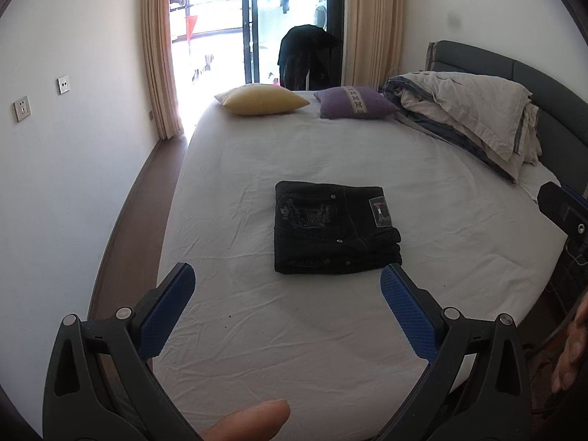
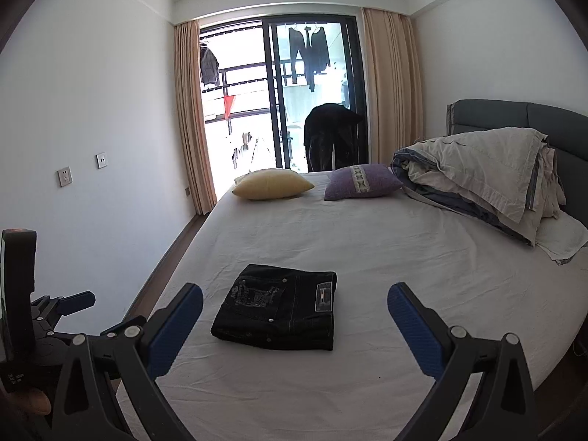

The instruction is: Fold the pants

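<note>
In the left wrist view, the left gripper has its two fingers spread wide, and nothing is between them. The pads are blue with a fine dotted texture, fixed on black plastic arms with round metal pins. The pants lie ahead of the fingers, folded into a thick, almost square packet of black denim. A back pocket with pale embroidery, small metal rivets and a rectangular label are on the top side. The packet rests on the bed, which has a white sheet with many soft wrinkles. A fingertip of the person shows at the bottom edge.

In the right wrist view, the right gripper is also wide apart and holds nothing. The pants are between its blue pads in the picture, lying flat on the sheet near the front part of the bed. The left gripper is partly visible at the left edge. At the far side lie a yellow cushion with smooth cover, a purple cushion with a pale patterned stripe, and a crumpled duvet in beige and grey-blue against a grey padded headboard. Behind, beige curtains frame a glass balcony door, and the walls are plain white.
</note>
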A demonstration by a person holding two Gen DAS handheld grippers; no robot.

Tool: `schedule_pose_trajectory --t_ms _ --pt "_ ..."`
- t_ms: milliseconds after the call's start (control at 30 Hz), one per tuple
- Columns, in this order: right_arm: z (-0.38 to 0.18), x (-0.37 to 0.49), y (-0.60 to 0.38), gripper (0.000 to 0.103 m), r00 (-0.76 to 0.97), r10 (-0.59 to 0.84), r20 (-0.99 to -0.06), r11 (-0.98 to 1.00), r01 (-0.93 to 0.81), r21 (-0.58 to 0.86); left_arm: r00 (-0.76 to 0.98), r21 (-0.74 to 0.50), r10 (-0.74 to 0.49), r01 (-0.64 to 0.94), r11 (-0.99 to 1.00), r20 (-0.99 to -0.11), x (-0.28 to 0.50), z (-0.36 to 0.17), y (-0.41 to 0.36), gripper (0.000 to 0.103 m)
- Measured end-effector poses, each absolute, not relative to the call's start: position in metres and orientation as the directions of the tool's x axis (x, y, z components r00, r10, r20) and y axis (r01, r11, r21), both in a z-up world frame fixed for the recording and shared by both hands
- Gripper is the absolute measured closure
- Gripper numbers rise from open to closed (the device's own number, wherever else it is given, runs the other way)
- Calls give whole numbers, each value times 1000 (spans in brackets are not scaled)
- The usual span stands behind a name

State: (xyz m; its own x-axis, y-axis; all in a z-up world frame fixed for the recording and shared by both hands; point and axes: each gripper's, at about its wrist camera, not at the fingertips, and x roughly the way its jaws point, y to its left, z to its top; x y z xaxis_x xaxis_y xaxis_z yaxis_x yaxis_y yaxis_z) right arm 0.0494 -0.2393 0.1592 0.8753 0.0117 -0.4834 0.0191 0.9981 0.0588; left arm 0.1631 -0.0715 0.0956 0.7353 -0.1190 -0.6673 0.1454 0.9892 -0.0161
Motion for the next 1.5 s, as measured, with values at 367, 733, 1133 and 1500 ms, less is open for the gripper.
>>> schedule_pose_trajectory --t_ms 367,733,1133,1500 --pt "127 62 -244 0 812 -19 -583 994 77 75 680 -30 -117 138 990 -724 181 70 -74 0" --pt "118 67 -240 0 786 -11 -619 995 69 70 657 -36 -114 132 991 -745 190 61 -72 0" --pt "115 68 -237 0 776 -6 -630 996 64 69 650 -36 -111 127 991 -752 192 59 -72 0" --pt "113 70 -236 0 768 -5 -640 996 64 68 650 -36 -111 127 991 -752 192 59 -72 0"
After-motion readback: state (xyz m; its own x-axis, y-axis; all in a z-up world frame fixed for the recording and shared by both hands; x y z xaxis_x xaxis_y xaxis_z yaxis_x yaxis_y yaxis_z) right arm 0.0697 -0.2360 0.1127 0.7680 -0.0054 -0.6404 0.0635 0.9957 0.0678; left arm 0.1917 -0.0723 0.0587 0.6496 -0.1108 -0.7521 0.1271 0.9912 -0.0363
